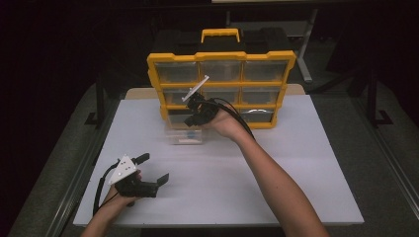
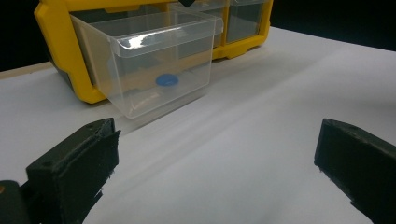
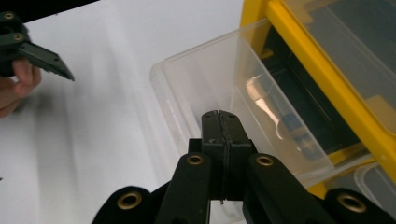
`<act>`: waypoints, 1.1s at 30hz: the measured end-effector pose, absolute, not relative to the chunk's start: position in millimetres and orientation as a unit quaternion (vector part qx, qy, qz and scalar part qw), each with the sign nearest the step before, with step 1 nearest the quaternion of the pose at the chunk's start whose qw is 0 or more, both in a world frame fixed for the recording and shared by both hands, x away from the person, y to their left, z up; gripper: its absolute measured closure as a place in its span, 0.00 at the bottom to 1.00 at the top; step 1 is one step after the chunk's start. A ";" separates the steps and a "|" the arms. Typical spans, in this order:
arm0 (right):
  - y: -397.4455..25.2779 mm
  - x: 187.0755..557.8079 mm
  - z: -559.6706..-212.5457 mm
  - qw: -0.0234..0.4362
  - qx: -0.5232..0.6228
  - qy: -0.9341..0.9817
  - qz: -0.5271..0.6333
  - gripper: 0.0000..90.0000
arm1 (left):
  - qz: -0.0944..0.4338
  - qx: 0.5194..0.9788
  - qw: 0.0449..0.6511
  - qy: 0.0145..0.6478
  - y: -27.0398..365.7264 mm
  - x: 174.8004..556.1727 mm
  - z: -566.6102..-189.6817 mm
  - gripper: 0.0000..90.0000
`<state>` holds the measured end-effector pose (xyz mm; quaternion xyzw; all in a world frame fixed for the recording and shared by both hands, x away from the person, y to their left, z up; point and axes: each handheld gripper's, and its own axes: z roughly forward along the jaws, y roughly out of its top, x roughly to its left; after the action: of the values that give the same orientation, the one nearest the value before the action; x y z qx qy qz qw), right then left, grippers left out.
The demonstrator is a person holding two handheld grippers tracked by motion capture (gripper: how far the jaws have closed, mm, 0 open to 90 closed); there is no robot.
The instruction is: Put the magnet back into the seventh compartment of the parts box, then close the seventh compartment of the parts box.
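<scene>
We are keeping the right gripper (image 3: 219,122) with its jaws pressed flat together, nothing between them, poised over the clear drawer (image 3: 224,88) that is sticking out from the bottom-left slot of the yellow organizer (image 1: 221,57). In the left gripper view a small blue item (image 2: 166,80) is lying on that drawer's floor. We are holding the left gripper (image 1: 154,169) with its jaws spread wide apart and empty, low over the white table (image 1: 276,187), near its front left corner and well apart from the drawer. The organizer is standing upright at the table's far edge, its handle on top.
</scene>
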<state>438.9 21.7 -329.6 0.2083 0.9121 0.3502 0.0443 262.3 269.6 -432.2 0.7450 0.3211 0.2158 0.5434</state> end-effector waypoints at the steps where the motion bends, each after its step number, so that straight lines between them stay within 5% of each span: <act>1: 21.8 437.4 -329.7 0.044 0.206 0.913 0.351 0.99 | 0.216 0.745 0.543 0.321 269.8 262.3 -432.0 0.00; 33: 30.4 419.0 -346.9 0.036 0.178 0.920 0.347 0.99 | 0.219 0.742 0.544 0.324 270.9 263.2 -432.6 0.00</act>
<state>419.0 30.4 -346.9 0.1777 0.9204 0.3465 0.0357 263.2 270.9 -432.6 0.7425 0.3241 0.2186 0.5440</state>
